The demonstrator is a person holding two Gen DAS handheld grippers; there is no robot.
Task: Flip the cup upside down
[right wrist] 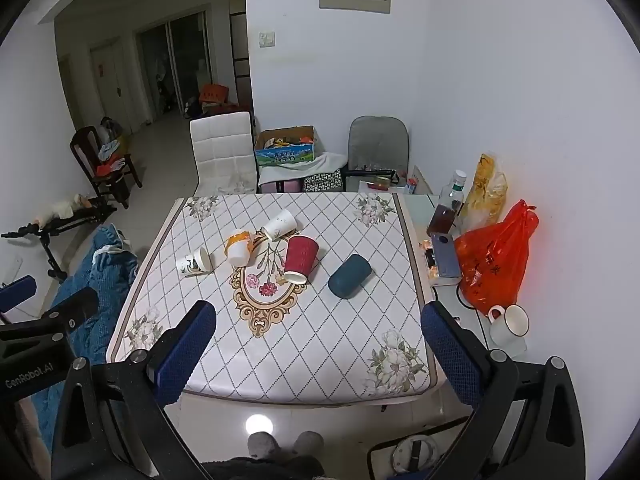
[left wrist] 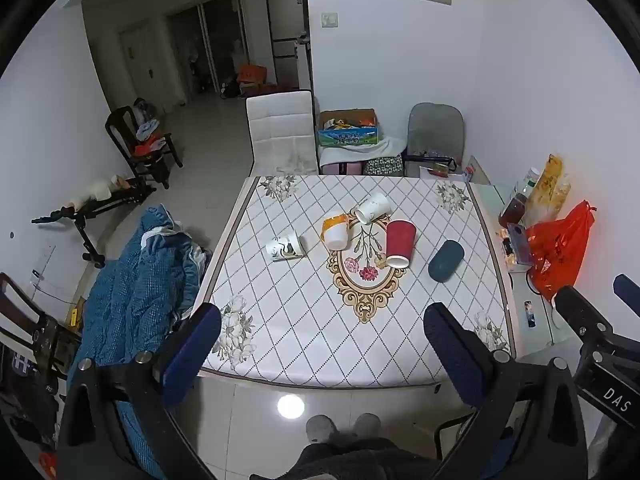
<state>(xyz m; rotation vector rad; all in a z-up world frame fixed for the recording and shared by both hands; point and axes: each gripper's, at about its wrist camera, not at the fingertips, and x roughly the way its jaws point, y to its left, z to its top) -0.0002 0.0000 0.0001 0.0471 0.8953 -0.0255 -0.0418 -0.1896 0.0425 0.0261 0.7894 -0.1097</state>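
Several cups lie on their sides on the patterned table (left wrist: 304, 332): a printed white cup (left wrist: 285, 246) at left, an orange-and-white cup (left wrist: 335, 229), a white cup (left wrist: 373, 208) behind, a red cup (left wrist: 399, 243) and a dark teal cup (left wrist: 446, 259) at right. The right wrist view shows them too: printed cup (right wrist: 194, 263), orange-and-white cup (right wrist: 239, 247), white cup (right wrist: 280, 224), red cup (right wrist: 300, 259), teal cup (right wrist: 350, 276). My left gripper (left wrist: 322, 330) and right gripper (right wrist: 318, 328) are both open and empty, held above the table's near edge, well short of the cups.
A side table at right holds a red plastic bag (right wrist: 496, 256), a bottle (right wrist: 448, 208), a phone (right wrist: 446, 254) and a white mug (right wrist: 510, 324). A white chair (right wrist: 224, 152) and a grey chair (right wrist: 378, 142) stand behind the table. A blue blanket (left wrist: 136, 280) lies at left.
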